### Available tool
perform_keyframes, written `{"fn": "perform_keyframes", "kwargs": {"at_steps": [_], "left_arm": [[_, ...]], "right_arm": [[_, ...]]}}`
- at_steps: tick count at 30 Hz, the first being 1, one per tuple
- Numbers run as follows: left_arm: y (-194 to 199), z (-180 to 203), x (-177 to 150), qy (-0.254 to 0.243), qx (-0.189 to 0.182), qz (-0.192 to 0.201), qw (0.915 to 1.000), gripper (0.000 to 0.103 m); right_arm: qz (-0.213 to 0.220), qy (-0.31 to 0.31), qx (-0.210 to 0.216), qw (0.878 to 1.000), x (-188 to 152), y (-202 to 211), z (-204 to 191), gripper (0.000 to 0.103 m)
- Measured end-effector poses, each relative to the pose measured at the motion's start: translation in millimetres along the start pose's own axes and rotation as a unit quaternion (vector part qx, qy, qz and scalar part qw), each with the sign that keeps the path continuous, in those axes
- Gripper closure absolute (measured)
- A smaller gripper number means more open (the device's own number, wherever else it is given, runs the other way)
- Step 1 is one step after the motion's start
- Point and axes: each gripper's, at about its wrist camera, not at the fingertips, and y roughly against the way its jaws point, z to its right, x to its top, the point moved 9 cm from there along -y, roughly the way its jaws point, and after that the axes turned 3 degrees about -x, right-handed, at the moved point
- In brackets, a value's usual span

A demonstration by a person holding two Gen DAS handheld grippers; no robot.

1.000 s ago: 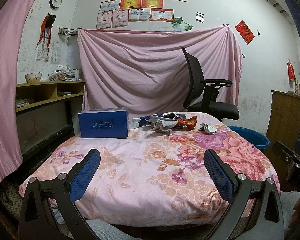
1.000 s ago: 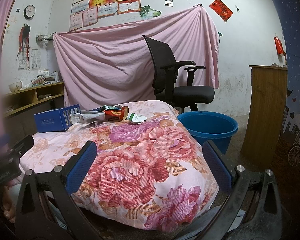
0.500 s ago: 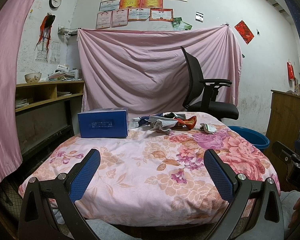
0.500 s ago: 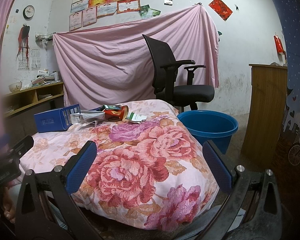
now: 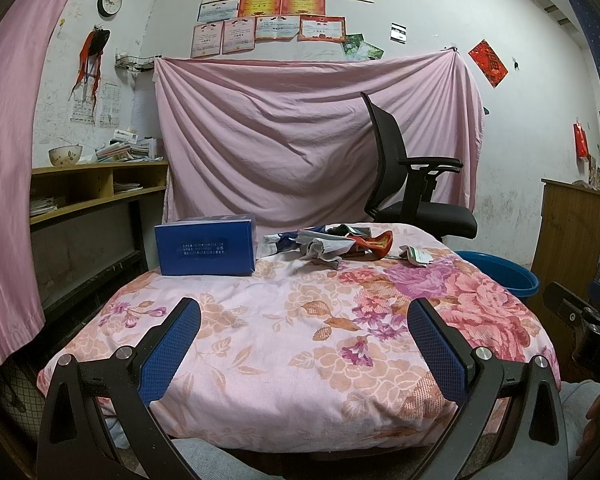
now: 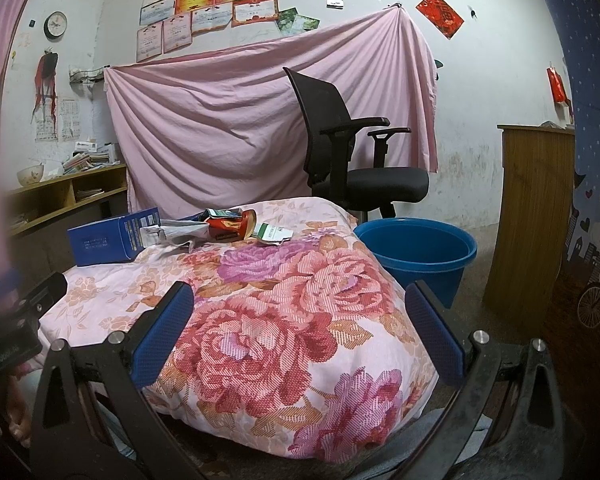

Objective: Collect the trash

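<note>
Here, from the left wrist view, the left tool [image 5: 304, 322] hangs at the near edge of the floral-covered desk [image 5: 260, 344], its blue-padded fingers [image 5: 172, 344] spread wide with nothing between them. The trash [image 5: 340, 244] sits at the far end of the cloth: a loose heap of crumpled grey-white paper, torn wrappers and a curled red-and-orange packet, with a small white-and-green packet [image 5: 416, 255] lying just right of the heap. A blue box [image 5: 206, 250] stands just left of the heap. A blue basin [image 5: 504, 276] shows beyond the desk's right edge, on the floor.

From the right wrist view, the right tool [image 6: 300, 312] also gapes open and empty, low at the near right corner of the desk [image 6: 284, 320]. The trash [image 6: 220, 226] lies far off to the left, beside the blue box [image 6: 108, 242]; the white-and-green packet [image 6: 274, 234] is its rightmost piece. The blue basin [image 6: 416, 256] stands on the floor right of the desk, in front of a black office chair [image 6: 348, 152].
</note>
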Motion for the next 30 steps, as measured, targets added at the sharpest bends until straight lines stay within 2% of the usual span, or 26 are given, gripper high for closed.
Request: {"fn": "perform_keyframes", "kwargs": {"at_steps": [30], "left_arm": [[0.0,-0.1,-0.2,0.0,0.0,-0.001,1.0,0.002]], "right_arm": [[-0.005,-0.004,0.0,1.0,-4.4,-4.8,0.7,0.0]]}}
